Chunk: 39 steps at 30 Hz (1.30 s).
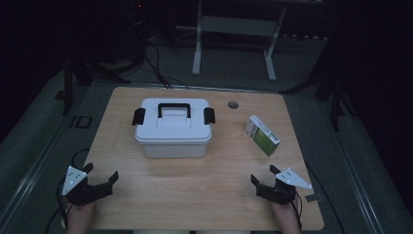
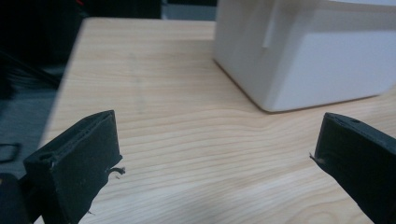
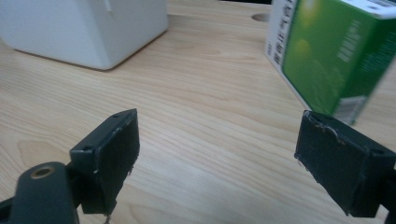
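A white lidded storage box (image 1: 173, 127) with a black handle and black side latches stands at the middle of the wooden table (image 1: 204, 180). Its lid is on. A green and white carton (image 1: 262, 135) lies to its right. My left gripper (image 1: 101, 172) rests open at the front left corner, empty, with a corner of the box (image 2: 308, 51) ahead of its jaws. At the front right my right gripper (image 1: 264, 174) is open and empty too. The carton (image 3: 331, 56) sits just beyond its right jaw and the box (image 3: 84, 28) is farther off.
A round cable hole (image 1: 233, 104) sits in the table behind the carton. Beyond the far edge stand a white desk frame (image 1: 234, 34) and dark stands with cables on the floor. The surroundings are dim.
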### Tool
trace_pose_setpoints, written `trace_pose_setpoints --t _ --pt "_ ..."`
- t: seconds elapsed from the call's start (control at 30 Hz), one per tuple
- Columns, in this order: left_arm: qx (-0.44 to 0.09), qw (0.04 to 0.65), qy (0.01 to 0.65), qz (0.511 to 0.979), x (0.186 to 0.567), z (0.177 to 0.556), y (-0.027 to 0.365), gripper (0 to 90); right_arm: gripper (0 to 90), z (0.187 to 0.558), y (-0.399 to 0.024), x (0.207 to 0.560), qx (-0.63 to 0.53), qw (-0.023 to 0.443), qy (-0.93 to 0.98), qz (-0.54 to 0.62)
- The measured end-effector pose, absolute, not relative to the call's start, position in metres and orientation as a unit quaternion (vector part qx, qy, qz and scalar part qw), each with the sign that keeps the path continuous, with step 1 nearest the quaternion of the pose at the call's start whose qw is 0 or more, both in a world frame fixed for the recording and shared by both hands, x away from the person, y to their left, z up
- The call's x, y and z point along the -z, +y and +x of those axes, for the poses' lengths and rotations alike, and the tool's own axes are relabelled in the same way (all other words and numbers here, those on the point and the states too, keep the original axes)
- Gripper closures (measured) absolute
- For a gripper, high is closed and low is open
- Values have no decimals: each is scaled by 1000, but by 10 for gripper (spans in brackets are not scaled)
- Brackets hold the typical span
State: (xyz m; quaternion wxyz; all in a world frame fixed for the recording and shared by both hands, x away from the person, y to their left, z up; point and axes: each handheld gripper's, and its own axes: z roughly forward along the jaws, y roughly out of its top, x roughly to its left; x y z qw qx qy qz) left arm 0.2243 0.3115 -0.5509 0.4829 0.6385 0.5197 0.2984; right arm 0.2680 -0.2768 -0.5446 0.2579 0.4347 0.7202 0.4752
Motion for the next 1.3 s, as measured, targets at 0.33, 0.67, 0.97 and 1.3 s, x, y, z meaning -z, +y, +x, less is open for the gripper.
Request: trace_pose_setpoints --t 0.33,0.67,0.97,1.3 --pt "-255 496 498 664 545 241 304 0 154 288 -257 542 -472 240 741 414" --pt "-283 476 501 665 542 271 298 274 410 323 -227 536 -472 231 749 403" --pt "-260 464 500 684 545 302 291 666 634 341 -203 533 -470 226 759 389" --pt "-247 467 503 684 542 329 276 823 899 365 -182 529 -467 222 763 387"
